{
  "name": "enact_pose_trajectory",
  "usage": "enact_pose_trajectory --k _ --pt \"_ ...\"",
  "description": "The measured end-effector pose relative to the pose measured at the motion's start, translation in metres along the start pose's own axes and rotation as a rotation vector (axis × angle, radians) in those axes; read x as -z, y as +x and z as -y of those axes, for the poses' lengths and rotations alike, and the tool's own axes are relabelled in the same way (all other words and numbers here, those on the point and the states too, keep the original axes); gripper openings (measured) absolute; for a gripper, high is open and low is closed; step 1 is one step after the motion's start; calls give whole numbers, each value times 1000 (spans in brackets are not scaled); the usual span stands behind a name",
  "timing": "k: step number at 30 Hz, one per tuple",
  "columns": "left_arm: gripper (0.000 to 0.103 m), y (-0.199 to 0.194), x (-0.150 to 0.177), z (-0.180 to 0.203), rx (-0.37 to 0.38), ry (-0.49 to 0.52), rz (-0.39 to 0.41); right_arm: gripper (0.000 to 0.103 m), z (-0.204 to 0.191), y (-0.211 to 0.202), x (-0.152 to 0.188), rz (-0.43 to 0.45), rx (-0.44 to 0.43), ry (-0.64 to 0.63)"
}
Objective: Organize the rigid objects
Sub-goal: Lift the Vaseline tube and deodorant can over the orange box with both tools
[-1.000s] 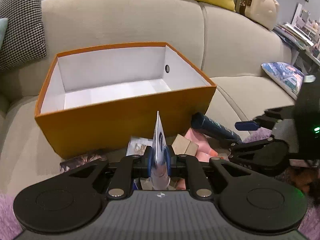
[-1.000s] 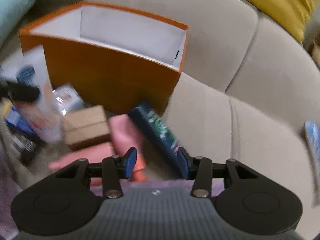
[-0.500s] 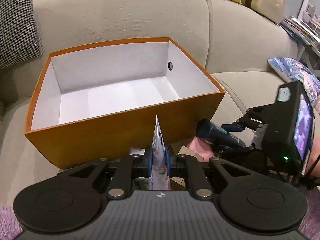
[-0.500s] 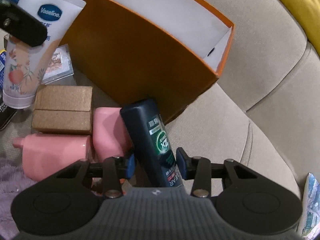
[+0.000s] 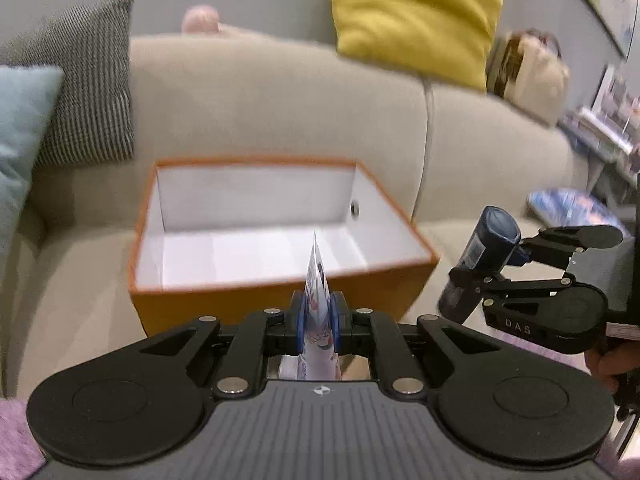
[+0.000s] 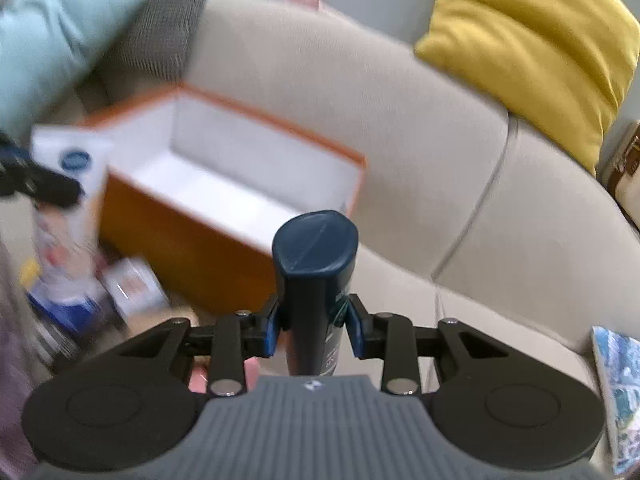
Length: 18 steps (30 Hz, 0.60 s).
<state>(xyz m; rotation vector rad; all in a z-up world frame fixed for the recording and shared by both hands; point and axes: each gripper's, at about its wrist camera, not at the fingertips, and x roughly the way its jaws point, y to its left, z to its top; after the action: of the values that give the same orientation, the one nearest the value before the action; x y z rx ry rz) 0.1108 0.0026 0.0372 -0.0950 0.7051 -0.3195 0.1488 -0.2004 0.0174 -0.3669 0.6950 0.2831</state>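
My left gripper (image 5: 318, 322) is pinching a white lotion tube (image 5: 318, 300) edge-on, its tip pointing at 12 o'clock over the near wall of the orange box (image 5: 280, 300) sitting on the beige sofa (image 5: 280, 100). My right gripper (image 6: 314, 326) is clamping a dark blue bottle (image 6: 314, 264) upright, with the box sitting around 10 o'clock from it. Yellow cushion (image 6: 532, 44) is resting up at 1 o'clock.

A beige sofa (image 5: 280, 112) carries everything: ahead of both grippers, an open orange box (image 5: 276, 304) sits on its seat cushion, and small packets (image 6: 132, 288) (too blurred to identify) lie on the seat to the right tool's left, beside the box.
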Motion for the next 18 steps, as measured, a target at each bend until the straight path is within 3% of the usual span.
enact_pose_trajectory --k 4,10,13,18 --pt "14 -22 -26 -7 3 4 87 35 -13 -21 -37 93 -56 5" --pt "14 -29 -77 -29 -41 4 215 35 -32 -4 -97 195 -111 34" --pt "14 -7 -90 -41 -56 -7 174 35 -33 23 -116 160 -141 90" --pt "13 41 -86 -59 -24 -4 38 35 -41 79 -120 12 -201 131"
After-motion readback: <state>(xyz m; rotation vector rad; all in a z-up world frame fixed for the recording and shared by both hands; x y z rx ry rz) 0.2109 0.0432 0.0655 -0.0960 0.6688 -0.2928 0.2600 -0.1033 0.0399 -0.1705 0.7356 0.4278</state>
